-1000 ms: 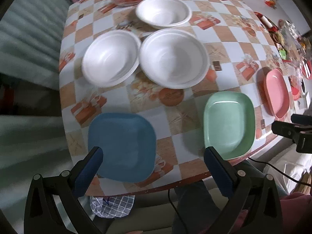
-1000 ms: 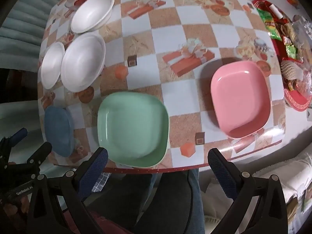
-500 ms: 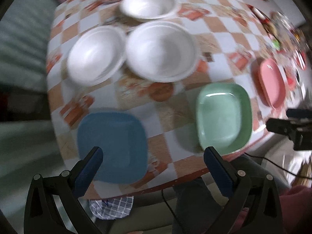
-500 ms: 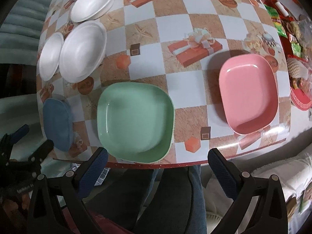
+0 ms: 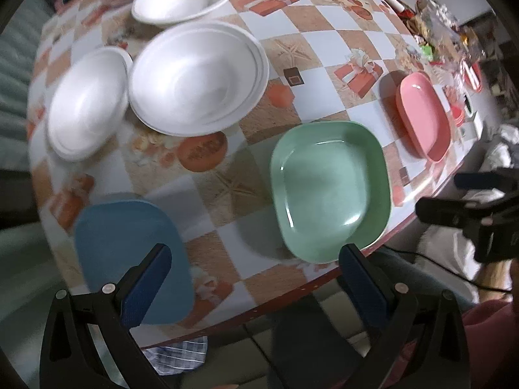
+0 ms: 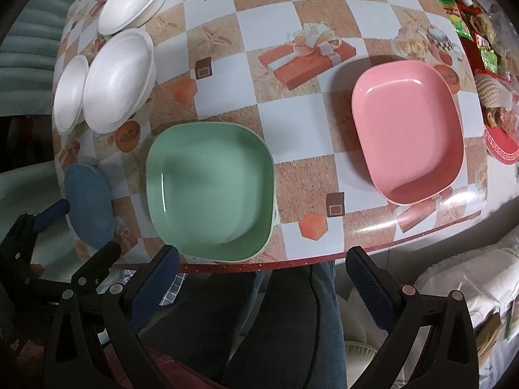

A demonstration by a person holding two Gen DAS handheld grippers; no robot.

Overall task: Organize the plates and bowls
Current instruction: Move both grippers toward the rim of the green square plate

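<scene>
both grippers, left point(image 5: 253, 270) and right point(image 6: 262, 272), spread wide and empty at table edge near green plate point(image 6: 211, 191); blue plate point(image 5: 129, 253) left of it, pink plate point(image 6: 408, 142) right.

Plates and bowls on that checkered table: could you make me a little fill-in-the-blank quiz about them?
1. Between the blue plate and the pink plate lies the ____ plate.
2. The number of white bowls on the table is ____.
3. The jaws of the left gripper and the right gripper are both ____ and hold nothing.
4. The plate nearest the red snack tray is the ____ one.

Missing words: green; three; open; pink
</scene>
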